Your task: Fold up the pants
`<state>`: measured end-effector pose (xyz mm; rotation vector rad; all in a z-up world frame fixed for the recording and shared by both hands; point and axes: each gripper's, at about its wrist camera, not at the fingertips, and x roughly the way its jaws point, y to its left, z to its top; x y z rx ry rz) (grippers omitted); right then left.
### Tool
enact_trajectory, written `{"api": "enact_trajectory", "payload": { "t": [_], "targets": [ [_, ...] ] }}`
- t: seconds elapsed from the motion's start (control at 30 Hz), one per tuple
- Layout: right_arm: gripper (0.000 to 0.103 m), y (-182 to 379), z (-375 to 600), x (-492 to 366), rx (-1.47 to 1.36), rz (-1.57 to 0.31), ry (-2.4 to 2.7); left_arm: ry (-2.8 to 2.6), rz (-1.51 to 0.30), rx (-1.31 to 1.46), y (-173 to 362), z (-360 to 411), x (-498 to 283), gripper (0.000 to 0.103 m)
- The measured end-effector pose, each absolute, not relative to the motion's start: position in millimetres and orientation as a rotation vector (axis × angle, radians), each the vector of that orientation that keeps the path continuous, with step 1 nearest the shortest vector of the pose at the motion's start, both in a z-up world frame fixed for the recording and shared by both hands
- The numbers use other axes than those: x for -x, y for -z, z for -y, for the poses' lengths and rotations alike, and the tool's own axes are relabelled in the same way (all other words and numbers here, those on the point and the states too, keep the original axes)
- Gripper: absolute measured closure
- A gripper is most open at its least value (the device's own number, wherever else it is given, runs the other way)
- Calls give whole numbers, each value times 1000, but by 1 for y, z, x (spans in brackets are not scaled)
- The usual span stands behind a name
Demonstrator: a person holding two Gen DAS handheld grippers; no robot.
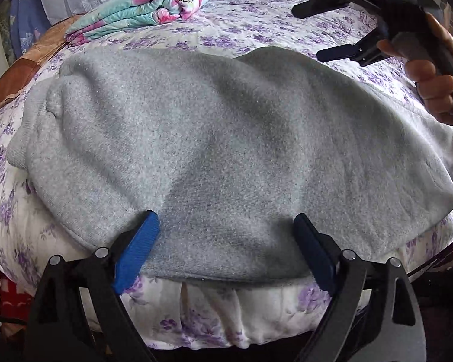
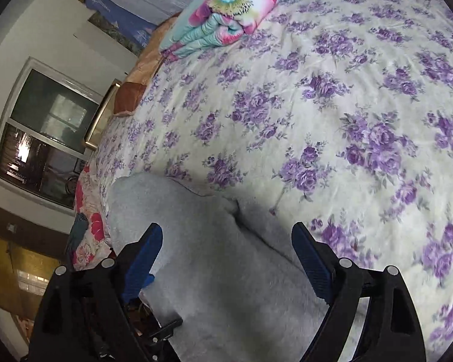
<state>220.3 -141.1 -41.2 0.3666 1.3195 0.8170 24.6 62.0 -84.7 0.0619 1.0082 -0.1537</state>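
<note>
The bed (image 1: 256,24), covered in a cream sheet with purple flowers, drops away at its near edge just under the left tongs (image 1: 226,223), where the sheet hangs down in folds; beyond and to the right of the right tongs (image 2: 226,232) the sheet lies as a broad bare stretch. A rolled floral quilt (image 1: 145,6) sits well beyond the left tongs, to their far left, and a patch of brown and orange cloth (image 1: 30,69) lies at the bed's left side. In the right wrist view a window (image 2: 45,138) stands on the wall off to the left of the right tongs. The grey pants (image 1: 226,138) lie folded into a thick, wide bundle on the bed, directly ahead of the left tongs, with the long axis running left to right across their line of sight; a ribbed band shows at the left end and a stitched hem at the right end. The near folded edge of the pants lies close along the bed's edge. The left tongs stand wide apart, both blue pads over the near edge of the pants, clamped on nothing; whether the pads touch the cloth cannot be told. The right tongs are also spread wide, holding nothing, raised over the right end of the pants with grey cloth between and below their pads.
</note>
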Motion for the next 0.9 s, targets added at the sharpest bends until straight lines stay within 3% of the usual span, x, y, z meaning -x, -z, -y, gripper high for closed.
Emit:
{"api": "enact_trajectory", "payload": {
  "t": [0.33, 0.4, 0.47, 0.5, 0.57, 0.67, 0.77, 0.8, 0.87, 0.9],
  "targets": [
    [16, 60, 107, -224, -341, -1480, -917, 176, -1025, -19, 81, -66, -31, 15],
    [26, 70, 97, -231, -411, -1513, -957, 175, -1023, -17, 81, -65, -31, 15],
    [68, 71, 92, -239, -398, -1448, -912, 175, -1022, -12, 81, -66, -31, 15],
    [70, 72, 94, -244, -392, -1418, -869, 176, -1021, -6, 81, -66, -30, 15],
    [94, 86, 101, -252, -404, -1422, -808, 183, -1018, 5, 81, -69, -30, 15],
    [96, 99, 117, -258, -504, -1451, -836, 196, -1014, 10, 81, -71, -29, 15],
    [95, 77, 130, -259, -499, -1438, -864, 198, -1016, 5, 81, -71, -30, 16],
    [88, 60, 137, -257, -447, -1382, -833, 198, -1019, 2, 80, -71, -31, 16],
    [50, 24, 167, -255, -435, -1248, -741, 200, -1025, -3, 79, -70, -32, 16],
    [47, 8, 184, -252, -486, -1192, -727, 200, -1028, -9, 77, -70, -33, 16]
  ]
}}
